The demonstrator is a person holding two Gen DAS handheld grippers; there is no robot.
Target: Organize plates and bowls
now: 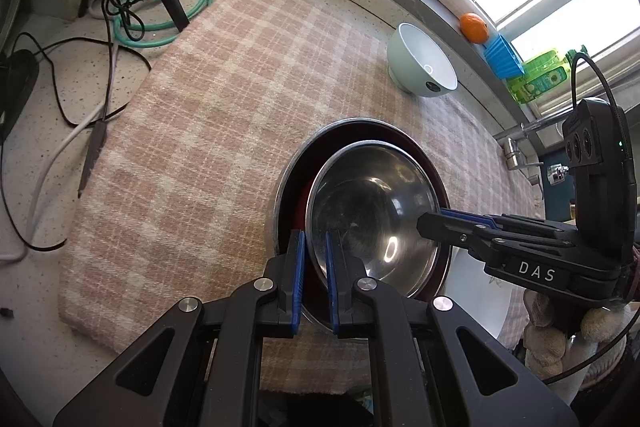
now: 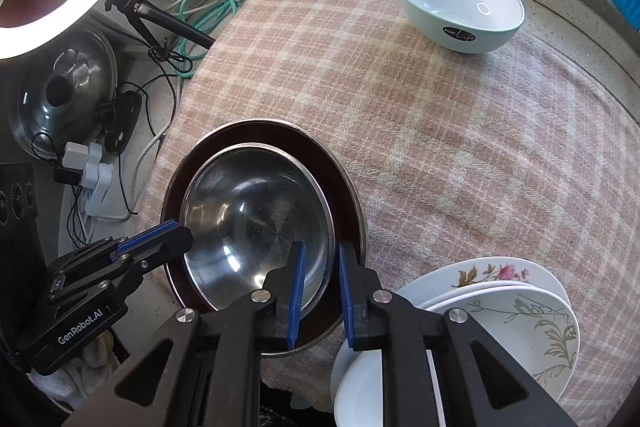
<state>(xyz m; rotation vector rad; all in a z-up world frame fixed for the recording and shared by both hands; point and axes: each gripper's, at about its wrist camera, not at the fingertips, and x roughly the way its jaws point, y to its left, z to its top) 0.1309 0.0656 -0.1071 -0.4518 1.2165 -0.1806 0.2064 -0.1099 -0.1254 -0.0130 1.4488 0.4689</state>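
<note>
The round stainless steel bowl [image 2: 256, 223] sits nested in a dark-rimmed metal dish [image 2: 344, 187]; my left gripper [image 1: 316, 271] clamps its rim, my right gripper [image 2: 320, 287] straddles the opposite rim, loosened.

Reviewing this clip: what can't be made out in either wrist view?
- Plate stack, right wrist view: near part hidden behind the right gripper; count unclear.
- Steel bowl, left wrist view: near rim covered by the left gripper.
- Pale bowl: logo too small to read.
- Green packages on the sill: labels too small to read.
</note>
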